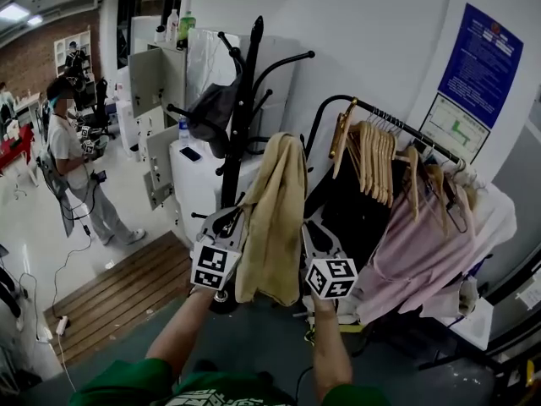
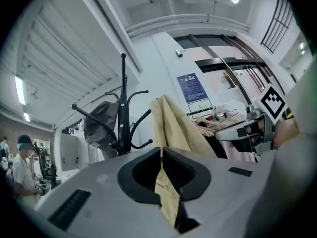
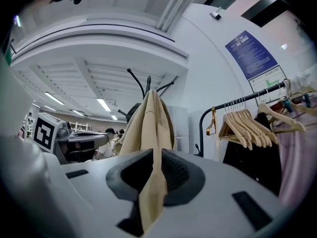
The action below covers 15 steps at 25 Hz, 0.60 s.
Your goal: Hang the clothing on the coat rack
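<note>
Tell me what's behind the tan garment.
The black coat rack stands behind the tan garment, slightly left, a dark item on one hook; the clothes rail is behind to the right. Whatever is directly behind the cloth is hidden.

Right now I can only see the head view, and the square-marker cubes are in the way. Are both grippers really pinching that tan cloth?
Observer: The left one is. In the left gripper view, the left gripper has its fingers closed on a fold of the tan garment.
Operator: What about the other one?
Observer: That one too. The right gripper view shows the right gripper with its fingers pressed on another fold, and the cloth rises straight up from them.
</note>
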Each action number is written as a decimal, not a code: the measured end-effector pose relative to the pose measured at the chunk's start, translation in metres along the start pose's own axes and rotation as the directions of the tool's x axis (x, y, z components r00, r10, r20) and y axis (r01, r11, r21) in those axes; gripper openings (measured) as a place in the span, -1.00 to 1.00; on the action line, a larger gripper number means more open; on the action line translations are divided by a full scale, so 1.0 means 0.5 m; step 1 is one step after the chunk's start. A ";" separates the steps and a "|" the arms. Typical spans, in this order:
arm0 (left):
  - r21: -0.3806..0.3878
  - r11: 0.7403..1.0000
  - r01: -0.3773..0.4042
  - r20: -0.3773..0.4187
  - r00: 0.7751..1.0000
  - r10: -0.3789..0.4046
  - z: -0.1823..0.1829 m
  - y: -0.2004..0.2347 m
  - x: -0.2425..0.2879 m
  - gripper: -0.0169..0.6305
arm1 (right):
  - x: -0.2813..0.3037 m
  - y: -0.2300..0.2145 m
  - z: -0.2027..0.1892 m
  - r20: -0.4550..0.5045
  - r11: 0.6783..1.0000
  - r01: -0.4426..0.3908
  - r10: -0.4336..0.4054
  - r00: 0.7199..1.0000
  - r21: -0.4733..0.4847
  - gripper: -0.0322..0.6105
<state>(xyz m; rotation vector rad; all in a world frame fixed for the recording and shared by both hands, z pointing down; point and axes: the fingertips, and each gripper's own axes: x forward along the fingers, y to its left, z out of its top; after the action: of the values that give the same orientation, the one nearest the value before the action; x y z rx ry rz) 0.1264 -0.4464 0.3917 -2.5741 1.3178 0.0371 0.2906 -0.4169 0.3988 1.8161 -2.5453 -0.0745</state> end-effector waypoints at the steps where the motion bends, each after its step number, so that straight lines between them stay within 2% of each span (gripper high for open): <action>1: -0.014 1.000 0.004 -0.003 1.000 -0.004 -0.007 -0.004 -0.007 -0.91 | -0.008 0.003 -0.007 -0.003 1.000 0.005 -0.005 1.000 0.010 -0.74; 6: -0.012 0.999 0.039 -0.047 0.998 -0.040 -0.054 -0.026 -0.035 -0.93 | -0.049 0.011 -0.036 -0.002 0.997 0.038 -0.038 0.999 0.063 -0.85; 11: -0.102 0.993 0.064 -0.060 0.996 -0.070 -0.087 -0.038 -0.075 -0.93 | -0.084 0.018 -0.058 -0.013 0.993 0.047 -0.045 0.999 0.111 -0.88; 15: -0.099 0.994 0.046 -0.078 0.995 -0.054 -0.107 -0.039 -0.098 -0.93 | -0.107 0.026 -0.072 -0.019 0.990 0.059 -0.057 0.998 0.130 -0.88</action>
<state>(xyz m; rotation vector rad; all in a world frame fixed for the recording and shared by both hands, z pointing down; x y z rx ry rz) 0.1084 -0.4087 0.4540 -2.7161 1.3089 -0.0120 0.2970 -0.3629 0.4364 1.9276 -2.5432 0.1080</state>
